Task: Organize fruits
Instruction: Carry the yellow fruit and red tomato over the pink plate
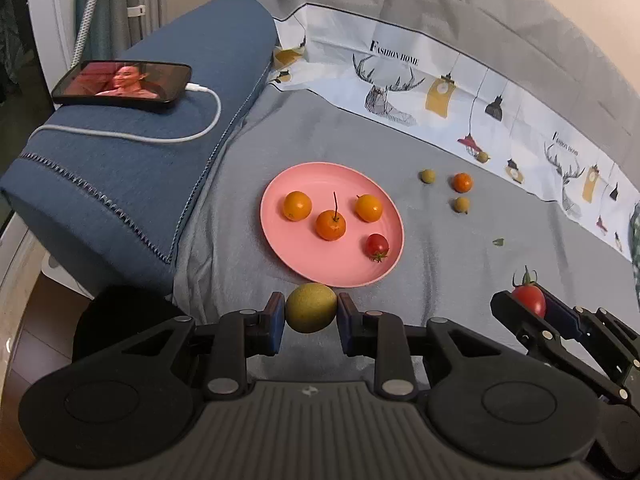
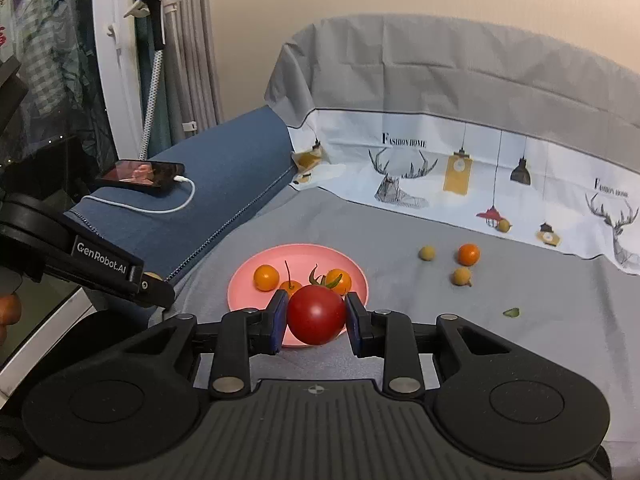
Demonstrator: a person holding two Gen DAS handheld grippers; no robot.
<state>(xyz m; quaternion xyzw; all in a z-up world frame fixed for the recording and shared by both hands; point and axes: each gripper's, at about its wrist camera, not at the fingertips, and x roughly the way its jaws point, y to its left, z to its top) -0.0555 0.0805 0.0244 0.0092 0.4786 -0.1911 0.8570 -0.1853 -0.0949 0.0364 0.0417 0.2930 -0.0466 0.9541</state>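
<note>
A pink plate [image 1: 280,184] lies on the grey sheet and holds three orange fruits [image 1: 297,205] and a red tomato [image 1: 376,245]. My left gripper [image 1: 311,312] is shut on a yellow-green fruit [image 1: 311,307] just in front of the plate's near rim. My right gripper [image 2: 316,316] is shut on a red tomato [image 2: 316,314], held in front of the plate [image 2: 256,256]; it also shows in the left wrist view [image 1: 530,300]. Loose on the sheet to the right are three yellow-green fruits [image 1: 427,175] and an orange fruit [image 1: 463,182].
A blue folded blanket [image 1: 132,168] lies left of the plate with a phone [image 1: 124,85] and its white cable on top. A printed cloth [image 1: 460,96] runs along the back. A small green leaf scrap [image 1: 498,242] lies on the sheet.
</note>
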